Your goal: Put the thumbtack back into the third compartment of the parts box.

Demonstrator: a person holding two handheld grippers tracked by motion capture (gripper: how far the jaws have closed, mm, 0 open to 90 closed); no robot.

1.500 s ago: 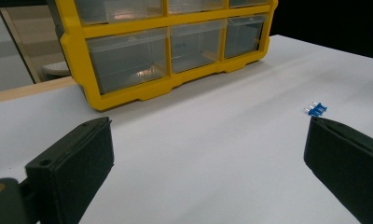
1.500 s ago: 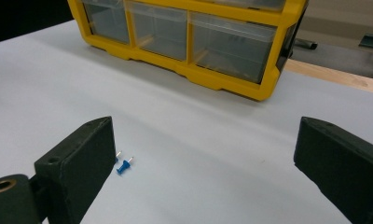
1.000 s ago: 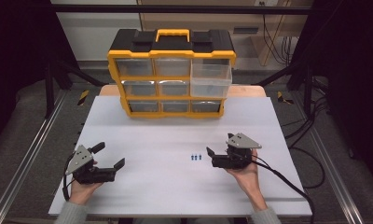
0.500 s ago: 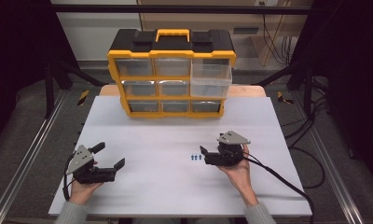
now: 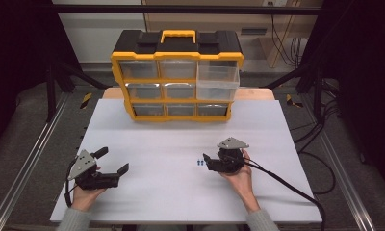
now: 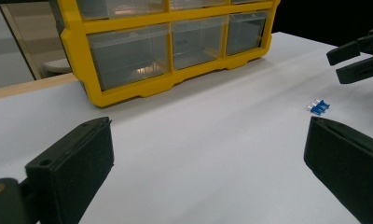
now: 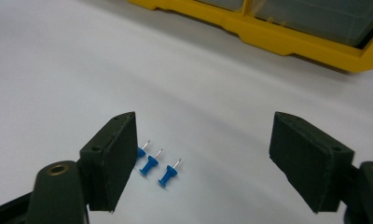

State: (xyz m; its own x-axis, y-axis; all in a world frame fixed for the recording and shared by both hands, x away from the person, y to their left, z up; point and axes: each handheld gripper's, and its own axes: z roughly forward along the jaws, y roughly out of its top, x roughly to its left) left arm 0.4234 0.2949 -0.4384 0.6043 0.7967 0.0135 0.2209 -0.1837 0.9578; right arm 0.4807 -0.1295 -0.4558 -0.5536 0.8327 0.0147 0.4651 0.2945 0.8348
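Since the earlier frame the right claw [image 5: 206,160] has slid left to the three blue pushpins [image 7: 155,165], jaws closing yet released. Left claw [image 5: 114,162] gapes. Bare white surface [image 5: 171,202] surrounds them.

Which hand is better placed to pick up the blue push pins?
Right. The right gripper sits just beside the blue push pins, and in its own view they lie between its open jaws. The left gripper rests far across the white table.

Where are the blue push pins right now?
In the high view the blue push pins lie on the white table, right of centre, just ahead of the open right gripper.
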